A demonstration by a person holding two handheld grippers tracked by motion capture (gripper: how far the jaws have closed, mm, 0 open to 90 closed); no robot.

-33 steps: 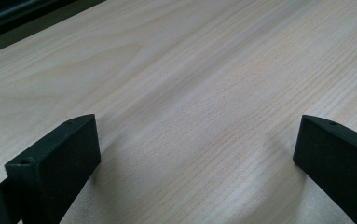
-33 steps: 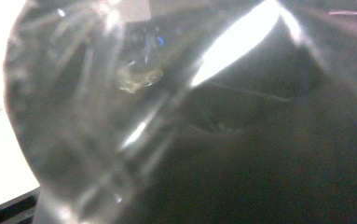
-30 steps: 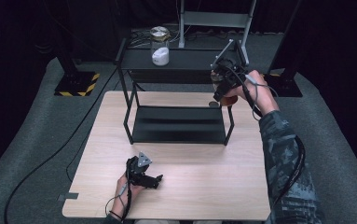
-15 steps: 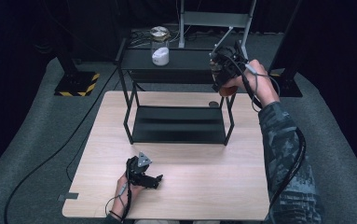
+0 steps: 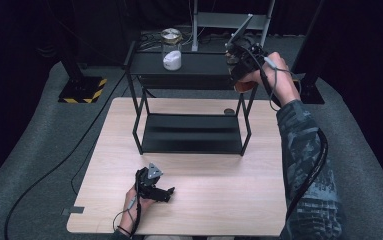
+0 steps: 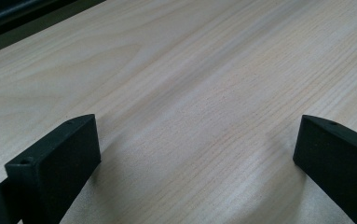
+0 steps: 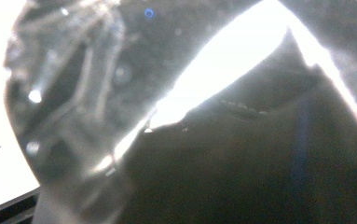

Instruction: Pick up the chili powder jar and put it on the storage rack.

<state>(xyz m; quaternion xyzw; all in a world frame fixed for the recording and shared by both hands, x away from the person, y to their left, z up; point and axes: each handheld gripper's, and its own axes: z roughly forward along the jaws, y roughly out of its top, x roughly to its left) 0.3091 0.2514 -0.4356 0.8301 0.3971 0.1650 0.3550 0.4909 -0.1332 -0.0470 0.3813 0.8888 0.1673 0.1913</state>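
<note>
Two grippers are at work over a pale wooden table [image 5: 229, 200], seen from above with the person at 6 o'clock. The right gripper [image 5: 239, 62] is held up at about 1 o'clock, at the right end of the top shelf of a black two-tier rack [image 5: 191, 142] that stands across the far half of the table. Its tongs are drawn in narrow on a clear container [image 7: 73, 116] – in the right gripper view the see-through wall sits so close to the camera that it blurs into glare and dark, and what is inside it cannot be told. The container is thus up at the rack's top level, at its right end, in the gripper and not on the table.

On the same top shelf, towards 11 o'clock and well apart from the right gripper, a glass jar [image 5: 171, 52] with a metal lid stands upright with something white in its bottom. A small dark round thing [image 5: 228, 111] lies on the table just beside the rack's right rear leg.

The left gripper [image 5: 170, 192] rests low at about 7 o'clock, near the table's front edge – its tongs stand wide, with bare wood between them in the left gripper view [image 6: 197, 149].
</note>
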